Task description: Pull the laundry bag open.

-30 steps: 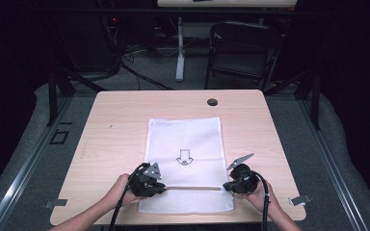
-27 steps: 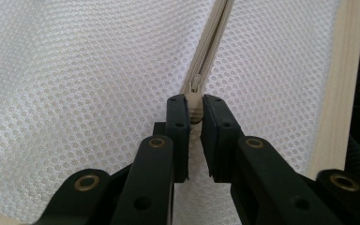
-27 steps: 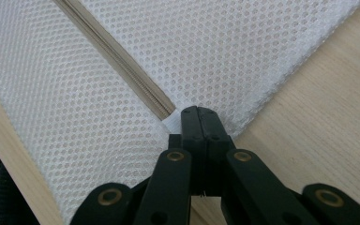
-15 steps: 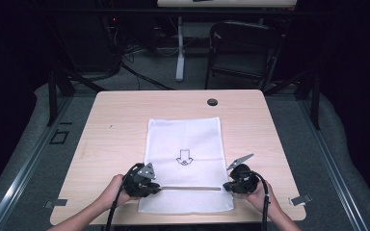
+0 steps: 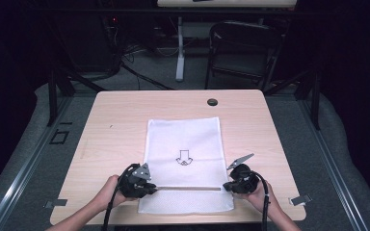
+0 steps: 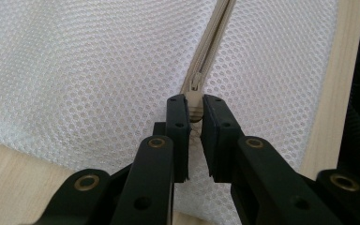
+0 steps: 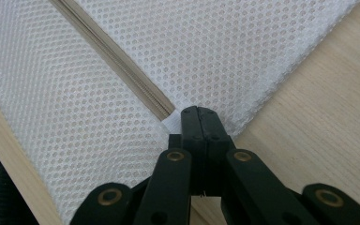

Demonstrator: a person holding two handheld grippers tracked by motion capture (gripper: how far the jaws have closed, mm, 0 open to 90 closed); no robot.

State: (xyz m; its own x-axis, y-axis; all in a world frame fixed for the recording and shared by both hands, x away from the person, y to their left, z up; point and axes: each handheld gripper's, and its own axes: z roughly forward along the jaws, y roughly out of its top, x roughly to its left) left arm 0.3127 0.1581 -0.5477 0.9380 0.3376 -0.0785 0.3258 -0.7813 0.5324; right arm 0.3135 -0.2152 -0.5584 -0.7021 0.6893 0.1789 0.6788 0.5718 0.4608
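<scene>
Left gripper | jaws pinching nearly together, pointing inward | right gripper | jaws pressing fully closed, pointing inward | both hands gripping low, forearms entering from below

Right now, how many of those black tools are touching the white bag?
2. The left tool grips the zip pull; the right tool pinches the bag at the zip's other end.

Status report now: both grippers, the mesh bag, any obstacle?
Left gripper shut on zipper pull. Right gripper pinching mesh bag edge at zipper end. Bag flat, nothing obstructing.
</scene>
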